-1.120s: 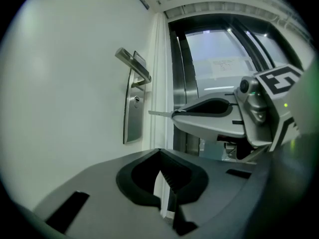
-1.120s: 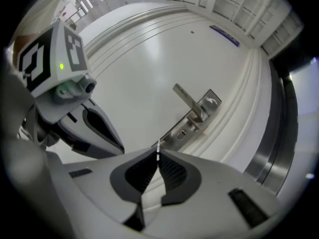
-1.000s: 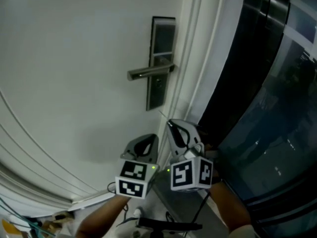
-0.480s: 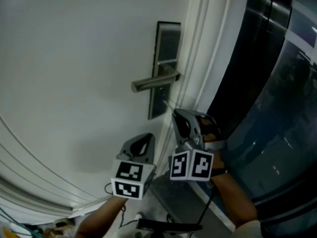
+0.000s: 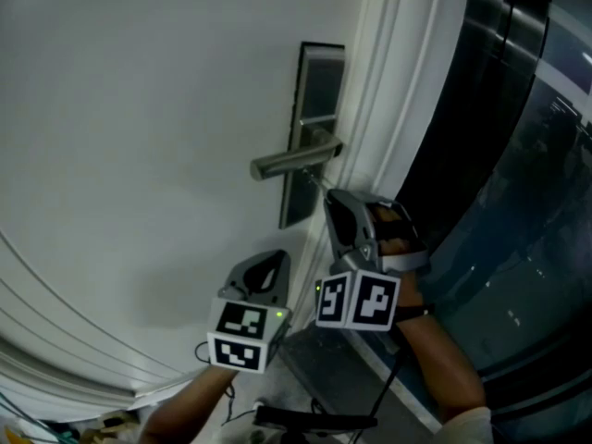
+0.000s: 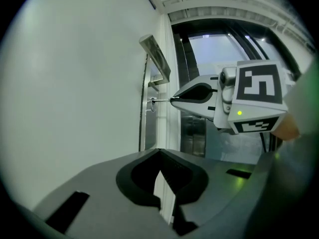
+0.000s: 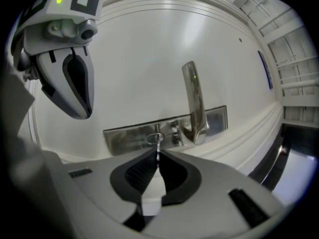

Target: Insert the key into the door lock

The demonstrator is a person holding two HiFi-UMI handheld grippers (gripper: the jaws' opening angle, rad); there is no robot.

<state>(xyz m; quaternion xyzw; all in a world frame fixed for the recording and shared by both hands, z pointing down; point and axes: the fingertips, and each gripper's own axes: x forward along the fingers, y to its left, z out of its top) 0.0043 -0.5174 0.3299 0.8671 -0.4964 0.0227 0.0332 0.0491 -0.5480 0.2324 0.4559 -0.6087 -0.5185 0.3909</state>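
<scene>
Right gripper (image 7: 157, 154): jaws pinch the key (image 7: 158, 146), blade pointing at the keyhole (image 7: 154, 138) in the steel lock plate (image 7: 124, 139), near the lever handle (image 7: 193, 101). The tip sits at the opening; entry cannot be told. Left gripper (image 6: 159, 156): jaws pressed together, empty, held apart. Step in hand: alignment. Next: a straight push along the blade.

Thin silver key (image 7: 158, 148), pinched in the closed jaws of the right hand-held gripper (image 7: 156, 159), points straight at the door lock (image 7: 130, 139). Tip at the round keyhole (image 7: 153, 139) in the steel plate, beside the lever handle (image 7: 193, 101). Insertion depth unclear.
</scene>
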